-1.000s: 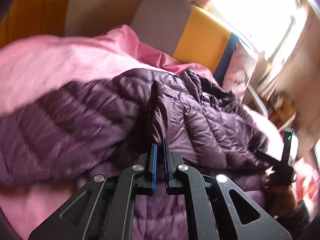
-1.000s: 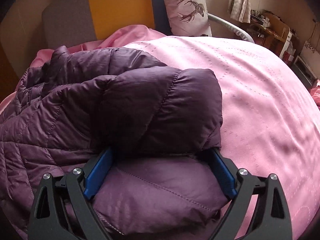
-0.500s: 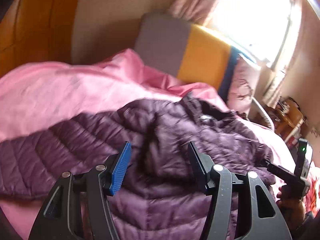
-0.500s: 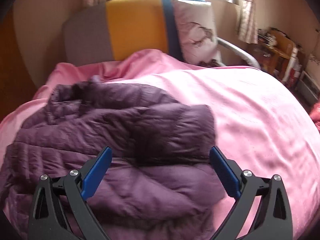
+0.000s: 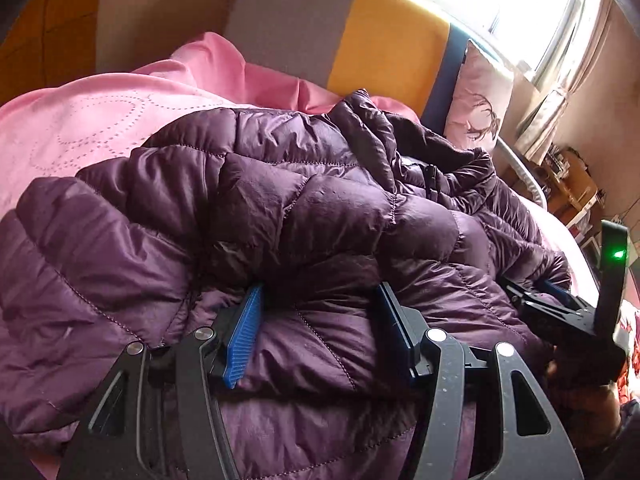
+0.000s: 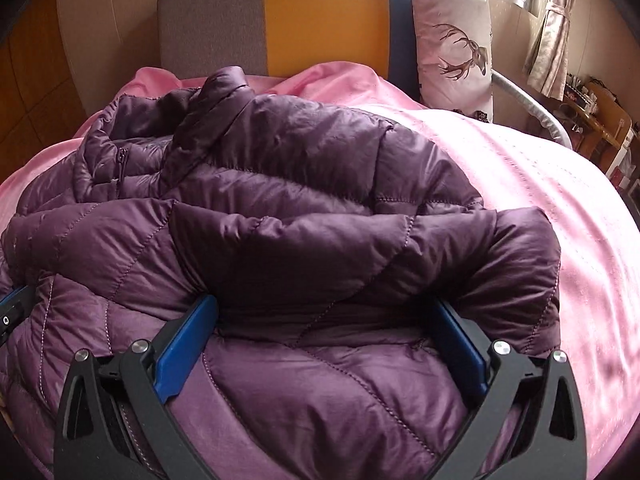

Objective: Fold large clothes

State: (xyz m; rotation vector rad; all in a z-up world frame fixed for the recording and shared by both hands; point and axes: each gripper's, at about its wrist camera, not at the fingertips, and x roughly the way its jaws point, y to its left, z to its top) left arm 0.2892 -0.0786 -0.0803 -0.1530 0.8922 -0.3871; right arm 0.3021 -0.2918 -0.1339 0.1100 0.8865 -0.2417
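**Quilted Jacket on Bed: Both Grippers Set for the Next Fold**

Pink bedspread (image 6: 540, 200) covers the bed, with a striped headboard (image 6: 320, 12) and a deer-print pillow (image 6: 452, 44) behind. The purple quilted jacket (image 6: 300, 220) lies bunched across the bedspread, its collar toward the headboard.

Left gripper (image 5: 320, 332): jaws spread, pads pressed into the near fold, nothing clamped. Right gripper (image 6: 324, 344): jaws wide apart, straddling a folded-over panel.

Procedure: close each gripper on the full thickness of the folded edge, lift both together, and keep the padding level so slippery layers do not slide apart.

Not visible: the jacket's near hem and sleeves; the fingertips appear buried under fabric
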